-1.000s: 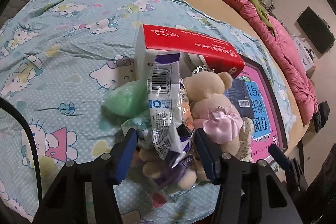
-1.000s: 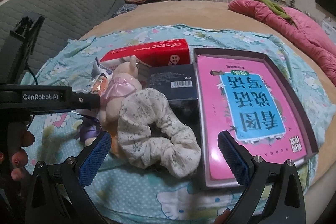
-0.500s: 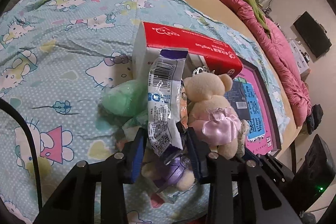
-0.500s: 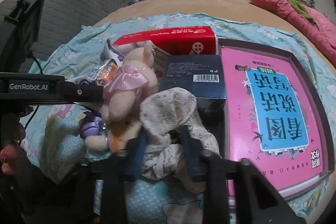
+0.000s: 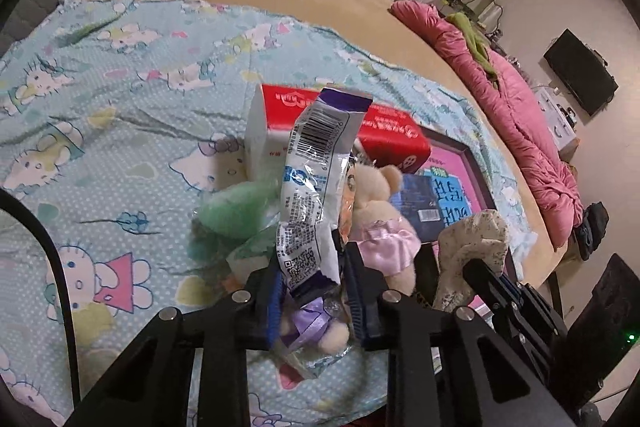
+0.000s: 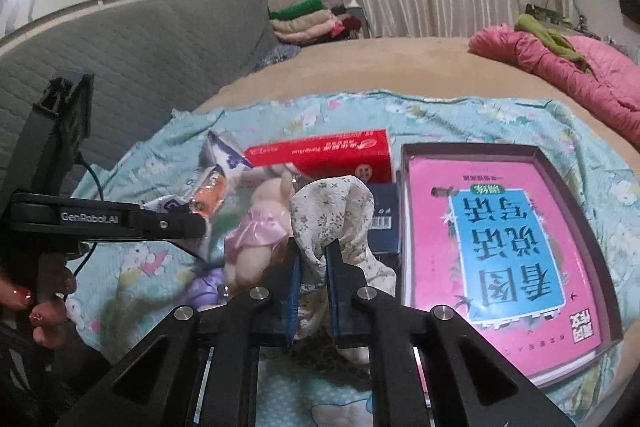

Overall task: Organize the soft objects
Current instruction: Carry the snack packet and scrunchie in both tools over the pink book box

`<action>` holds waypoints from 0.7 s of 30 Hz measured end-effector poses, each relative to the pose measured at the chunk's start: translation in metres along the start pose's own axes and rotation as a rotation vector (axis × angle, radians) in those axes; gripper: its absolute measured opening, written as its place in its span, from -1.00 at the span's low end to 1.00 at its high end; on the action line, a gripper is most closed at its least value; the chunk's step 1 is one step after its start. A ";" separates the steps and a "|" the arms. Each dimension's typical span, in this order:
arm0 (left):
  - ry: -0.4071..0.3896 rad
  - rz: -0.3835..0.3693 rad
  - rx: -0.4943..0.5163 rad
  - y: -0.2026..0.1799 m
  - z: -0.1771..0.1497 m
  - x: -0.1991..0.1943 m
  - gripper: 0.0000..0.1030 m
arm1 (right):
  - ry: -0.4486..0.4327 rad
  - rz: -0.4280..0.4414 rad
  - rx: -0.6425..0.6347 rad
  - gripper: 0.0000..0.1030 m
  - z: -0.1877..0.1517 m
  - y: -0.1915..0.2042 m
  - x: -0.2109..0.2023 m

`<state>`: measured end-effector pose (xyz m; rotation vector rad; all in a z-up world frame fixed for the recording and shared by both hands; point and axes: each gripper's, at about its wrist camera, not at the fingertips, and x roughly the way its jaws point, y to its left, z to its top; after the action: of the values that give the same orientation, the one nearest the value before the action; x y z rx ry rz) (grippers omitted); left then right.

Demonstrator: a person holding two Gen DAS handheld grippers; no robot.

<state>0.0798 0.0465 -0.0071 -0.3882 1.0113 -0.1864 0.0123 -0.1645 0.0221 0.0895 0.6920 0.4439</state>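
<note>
My left gripper is shut on a shiny plastic snack packet with a barcode and holds it up above the pile. My right gripper is shut on a white floral scrunchie and lifts it; the scrunchie also shows in the left wrist view. A beige teddy bear in a pink dress lies between them, also in the right wrist view. A small purple plush lies under the left gripper. A green soft packet lies to the left.
A red and white box, a dark blue box and a pink book in a dark tray lie on the light blue cartoon-print sheet. A pink quilt lies at the bed's far right.
Both grippers closed: the left on the snack packet, the right on the scrunchie. Both have since lifted their objects off the pile.
</note>
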 end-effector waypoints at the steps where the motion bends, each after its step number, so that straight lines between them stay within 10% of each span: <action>1: -0.006 0.000 0.000 -0.001 0.001 -0.003 -0.46 | -0.006 -0.001 0.002 -0.77 0.001 -0.001 -0.003; 21: -0.032 -0.020 0.149 -0.084 -0.007 -0.021 -0.46 | -0.150 -0.176 0.175 -0.77 0.011 -0.068 -0.062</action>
<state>0.0652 -0.0251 0.0403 -0.2646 0.9562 -0.2708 0.0016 -0.2514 0.0521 0.2230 0.5843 0.2043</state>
